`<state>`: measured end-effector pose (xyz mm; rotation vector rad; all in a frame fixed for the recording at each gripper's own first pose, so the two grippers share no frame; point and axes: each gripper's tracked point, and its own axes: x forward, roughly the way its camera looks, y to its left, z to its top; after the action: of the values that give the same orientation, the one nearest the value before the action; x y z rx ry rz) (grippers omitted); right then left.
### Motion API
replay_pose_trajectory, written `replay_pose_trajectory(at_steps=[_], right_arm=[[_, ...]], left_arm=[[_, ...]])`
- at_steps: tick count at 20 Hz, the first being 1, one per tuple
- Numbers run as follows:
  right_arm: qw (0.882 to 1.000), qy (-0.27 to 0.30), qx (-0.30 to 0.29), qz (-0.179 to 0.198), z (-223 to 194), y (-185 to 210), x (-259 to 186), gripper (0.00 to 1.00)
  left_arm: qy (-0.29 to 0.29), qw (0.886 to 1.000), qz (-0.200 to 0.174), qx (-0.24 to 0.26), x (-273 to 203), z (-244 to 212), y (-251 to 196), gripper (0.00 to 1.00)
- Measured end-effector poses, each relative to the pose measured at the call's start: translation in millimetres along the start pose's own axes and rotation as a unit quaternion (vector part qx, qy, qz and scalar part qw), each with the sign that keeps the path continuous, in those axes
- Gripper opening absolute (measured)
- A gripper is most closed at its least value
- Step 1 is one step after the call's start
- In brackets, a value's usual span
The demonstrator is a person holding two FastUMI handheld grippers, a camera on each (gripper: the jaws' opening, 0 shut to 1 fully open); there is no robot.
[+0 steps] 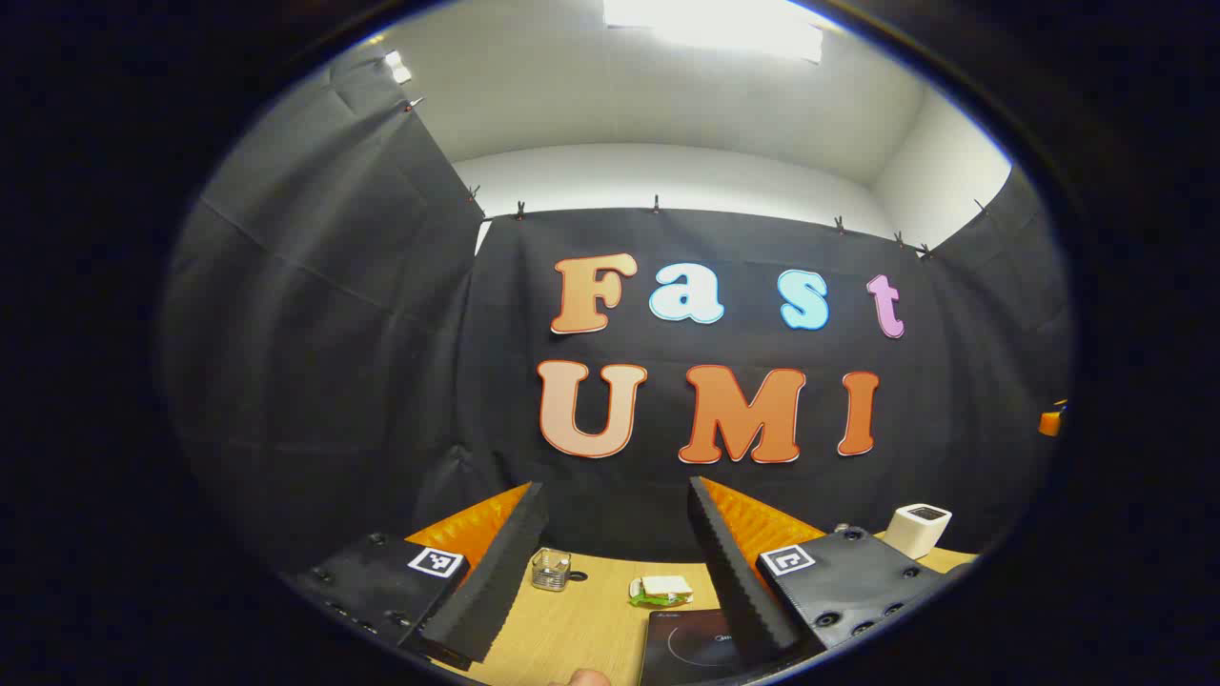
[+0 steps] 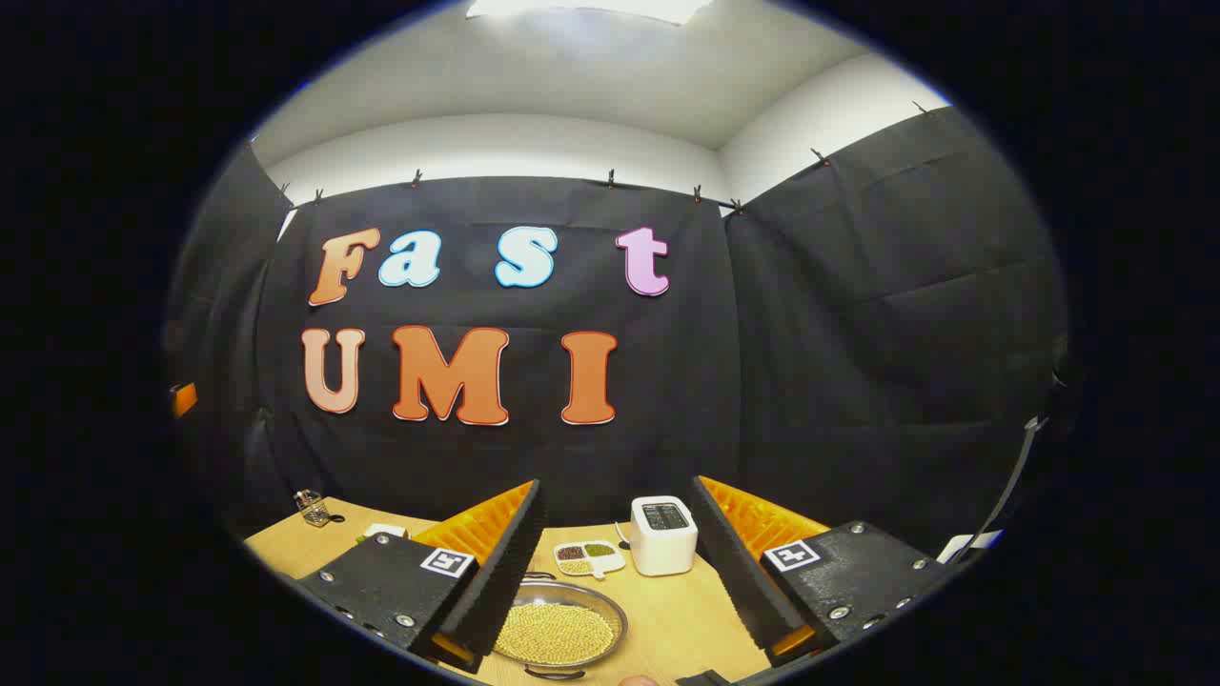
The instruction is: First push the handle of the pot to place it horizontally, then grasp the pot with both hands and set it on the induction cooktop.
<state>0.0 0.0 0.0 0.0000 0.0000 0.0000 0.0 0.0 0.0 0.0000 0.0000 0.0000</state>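
Around me: black cloth wall (image 1: 334, 333) clipped along its top edge, white wall (image 2: 496, 143) above it, bright ceiling light (image 1: 715, 24) at top of frame, my wooden table (image 1: 572, 619) at the bottom

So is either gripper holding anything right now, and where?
Nothing is held. The left gripper and right gripper are both open, above the table.

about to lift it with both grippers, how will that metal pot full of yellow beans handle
The pot is probably heavy for its size, since yellow beans fill it nearly to the rim. It looks shallow and wide, so tilting it could spill them. Its shiny metal rim may be slippery against the fingers, so a level, two-sided lift seems safest.
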Motion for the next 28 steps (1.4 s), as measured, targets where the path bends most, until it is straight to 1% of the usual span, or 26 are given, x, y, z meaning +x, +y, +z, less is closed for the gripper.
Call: replay_pose_trajectory(at_steps=[1,3,4,5,6,7,8,9,13,15,20,21,23,24,25,26,27,28], right_arm=[[1.0,0.002,-0.004,-0.001,0,-1,-1,0.95],[1.0,0.001,-0.011,0.003,4,-1,-2,0.95],[1.0,0.0,-0.013,0.004,6,0,-2,0.95],[1.0,-0.001,-0.013,0.004,8,0,-1,0.95],[1.0,-0.001,-0.012,0.005,9,0,-1,0.95],[1.0,-0.002,-0.009,0.008,12,2,0,1.0],[1.0,-0.003,-0.007,0.012,13,6,1,1.0],[1.0,-0.004,-0.007,0.015,14,9,2,0.95],[1.0,0.007,-0.01,0.02,7,15,8,0.95],[1.0,0.011,-0.01,0.025,6,20,9,0.95],[0.999,0.008,-0.016,0.031,8,27,10,0.95],[0.999,0.009,-0.017,0.034,8,29,10,1.0],[0.999,0.009,-0.019,0.037,8,30,8,1.0],[0.999,0.008,-0.02,0.039,8,32,9,0.94],[0.999,0.009,-0.021,0.041,6,33,10,0.9],[0.999,0.011,-0.021,0.043,4,33,10,0.93],[0.999,0.013,-0.02,0.046,1,34,10,0.83],[0.998,0.014,-0.017,0.052,-1,38,9,0.8]], left_arm=[[0.001,1.0,-0.011,-0.005,-3,0,-11,0.99],[0.012,0.999,-0.03,-0.017,-3,-4,-23,0.97],[0.021,0.999,-0.038,-0.019,-3,-7,-26,0.99],[0.029,0.999,-0.04,-0.017,-3,-9,-25,0.98],[0.035,0.999,-0.037,-0.013,-1,-11,-21,0.98],[0.04,0.999,-0.029,-0.007,-1,-11,-16,0.97],[0.043,0.999,-0.024,-0.001,-1,-11,-12,0.96],[0.045,0.999,-0.022,0.001,-1,-11,-11,0.98],[0.042,0.999,-0.004,0.007,0,-8,2,0.99],[0.041,0.999,-0.002,0.013,1,-8,3,0.99],[0.051,0.999,-0.01,0.006,4,-15,-1,0.98],[0.052,0.999,-0.011,0.006,5,-16,-1,0.98],[0.052,0.999,-0.01,0.005,6,-15,-1,0.99],[0.05,0.999,-0.009,0.005,6,-15,1,0.98],[0.049,0.999,-0.009,0.006,6,-14,0,0.98],[0.048,0.999,-0.01,0.006,5,-14,0,0.99],[0.047,0.999,-0.011,0.007,5,-13,-1,0.98],[0.046,0.999,-0.011,0.009,4,-13,-2,0.99]])
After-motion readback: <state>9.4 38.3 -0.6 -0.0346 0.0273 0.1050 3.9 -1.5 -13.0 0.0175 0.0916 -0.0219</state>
